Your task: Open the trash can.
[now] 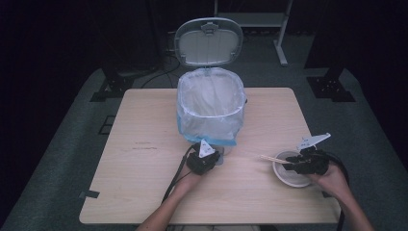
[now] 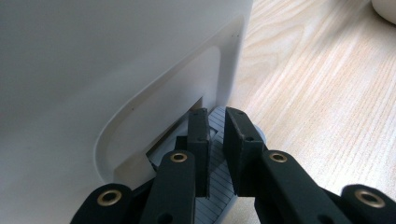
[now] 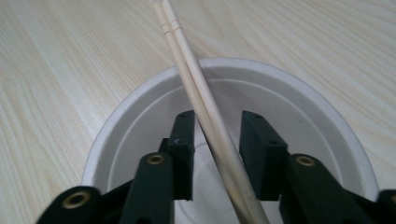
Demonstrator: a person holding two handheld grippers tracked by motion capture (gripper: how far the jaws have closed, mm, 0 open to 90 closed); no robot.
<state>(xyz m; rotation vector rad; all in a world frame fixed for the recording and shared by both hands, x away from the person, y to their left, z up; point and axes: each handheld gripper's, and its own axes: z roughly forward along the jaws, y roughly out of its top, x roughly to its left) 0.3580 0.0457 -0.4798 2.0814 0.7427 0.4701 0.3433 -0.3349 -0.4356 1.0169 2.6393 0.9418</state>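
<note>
Two thin pale wooden chopsticks [image 3: 205, 107] lie side by side, touching each other. Their long way runs from inside the round white paper bowl [image 3: 140, 116], over its rim, and out above the light wooden table [image 1: 144, 173]. In the high view the chopsticks [image 1: 272, 158] point away from the person's right hand toward the middle of the table, and their far tips stick out past the bowl [image 1: 288, 179].

The bowl sits near the right edge of the table, close to the person. Apart from the chopsticks, I can see no food or other things in it.

The right gripper [image 3: 217, 133] is over the bowl. Its two black jaws stand apart, one on each side of the chopsticks. The sticks pass between them, near the right jaw, and I cannot tell if they touch it. The gripper is not squeezing them.

One tall white plastic bin [image 1: 210, 108] stands in the middle of the table. It has a clear plastic bag [image 1: 211, 91] inside, with a blue edge hanging down the front. Its round grey-white lid [image 1: 208, 42] stands up, open. I cannot see into the bottom of the bag.

The left gripper [image 2: 215, 128] is low at the bin's front, on the grey ridged foot pedal [image 2: 215, 161]. Its jaws are almost together, with a thin gap, and they grip nothing that I can see.
</note>
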